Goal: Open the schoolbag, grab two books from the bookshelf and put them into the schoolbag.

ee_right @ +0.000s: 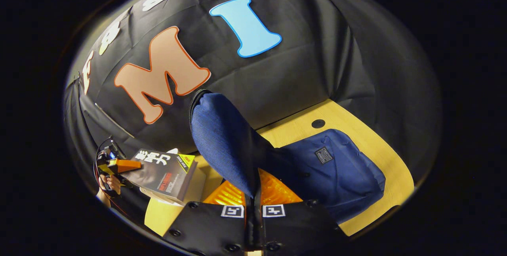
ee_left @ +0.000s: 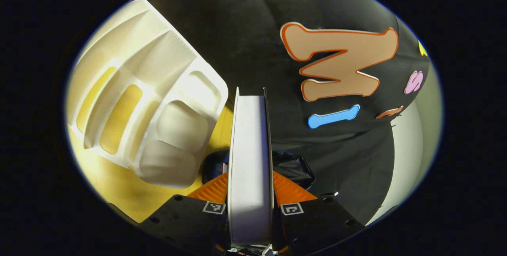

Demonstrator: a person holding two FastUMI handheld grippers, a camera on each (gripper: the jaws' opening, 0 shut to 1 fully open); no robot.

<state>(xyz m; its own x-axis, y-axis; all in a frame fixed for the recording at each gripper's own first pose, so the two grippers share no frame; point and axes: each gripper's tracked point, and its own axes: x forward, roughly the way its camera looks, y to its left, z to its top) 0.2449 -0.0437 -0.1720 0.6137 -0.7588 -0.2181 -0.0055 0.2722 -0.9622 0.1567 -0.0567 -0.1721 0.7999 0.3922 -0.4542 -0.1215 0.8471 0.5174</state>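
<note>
Left gripper point(ee_left: 250, 192) clamps a book point(ee_left: 250, 161) edge-on beside the white shelf point(ee_left: 146, 97), well left of the bag point(ee_right: 328, 169), whose flap point(ee_right: 225, 137) the closed right gripper point(ee_right: 253, 200) pinches up.

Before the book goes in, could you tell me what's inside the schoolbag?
The right gripper lifts the schoolbag flap, but the interior is hidden behind the fabric, so its contents cannot be seen.

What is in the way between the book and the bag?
Nothing visible. The left gripper holds the book above the table, just left of the bag. The right gripper lifts the flap, though the opening itself is hidden behind it.
</note>
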